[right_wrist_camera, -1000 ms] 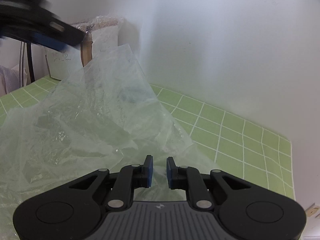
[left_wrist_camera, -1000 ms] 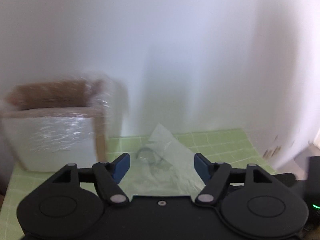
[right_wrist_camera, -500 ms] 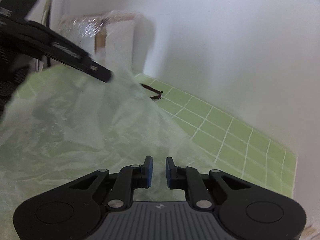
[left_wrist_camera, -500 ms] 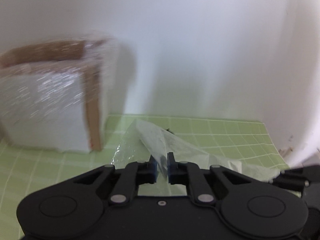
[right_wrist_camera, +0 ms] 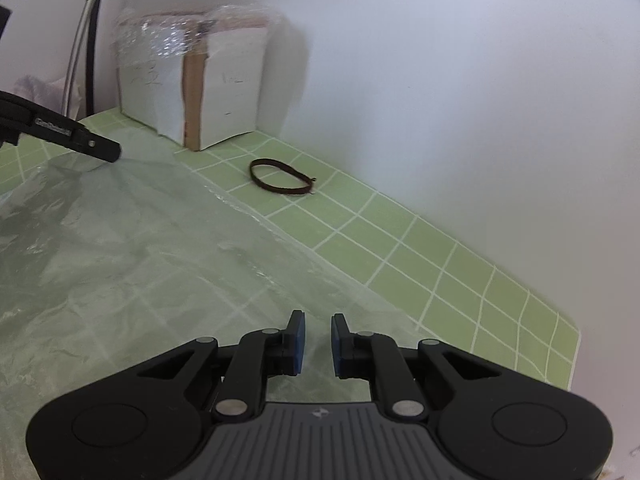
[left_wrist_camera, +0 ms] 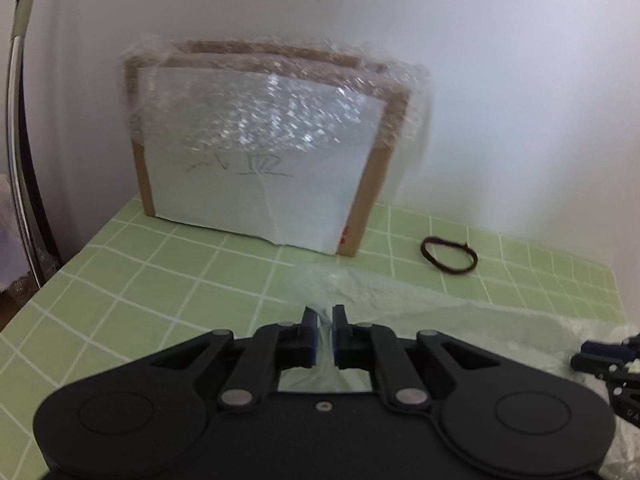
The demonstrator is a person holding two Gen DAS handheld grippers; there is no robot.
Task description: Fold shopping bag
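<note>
Clear shopping bag (right_wrist_camera: 132, 248) spread flat on green table (right_wrist_camera: 440, 256). Left gripper (left_wrist_camera: 325, 330) fingers pinch one corner; film is slippery and may slide out. Right gripper (right_wrist_camera: 317, 340) fingers narrowly parted; grip on bag unclear.

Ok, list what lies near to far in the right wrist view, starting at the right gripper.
Right gripper → clear plastic shopping bag spread on the green grid mat → dark elastic band → bubble-wrapped cardboard box against the white wall.
</note>
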